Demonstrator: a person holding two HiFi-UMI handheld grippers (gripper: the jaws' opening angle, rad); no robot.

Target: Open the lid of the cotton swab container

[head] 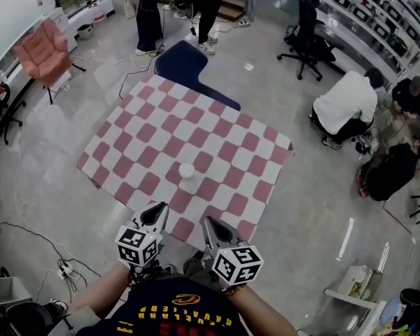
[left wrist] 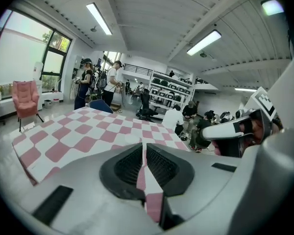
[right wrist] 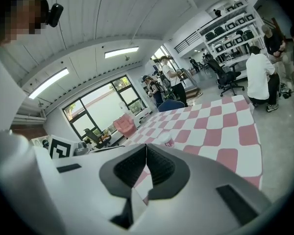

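A small white cotton swab container (head: 187, 171) with its lid on stands on the pink-and-white checked table (head: 224, 152), near the middle toward the front. In the right gripper view the container (right wrist: 165, 140) peeks over the jaws. My left gripper (head: 156, 212) hovers at the table's near edge, jaws shut and empty. My right gripper (head: 211, 225) sits beside it, also shut with nothing held. Both are short of the container. In the left gripper view the shut left gripper (left wrist: 142, 146) points across the table (left wrist: 83, 136).
A dark blue chair (head: 182, 61) stands at the table's far side. A pink armchair (head: 43, 51) is at the far left. People stand beyond the table and crouch at the right (head: 346, 103). Cables (head: 63, 257) lie on the floor at left.
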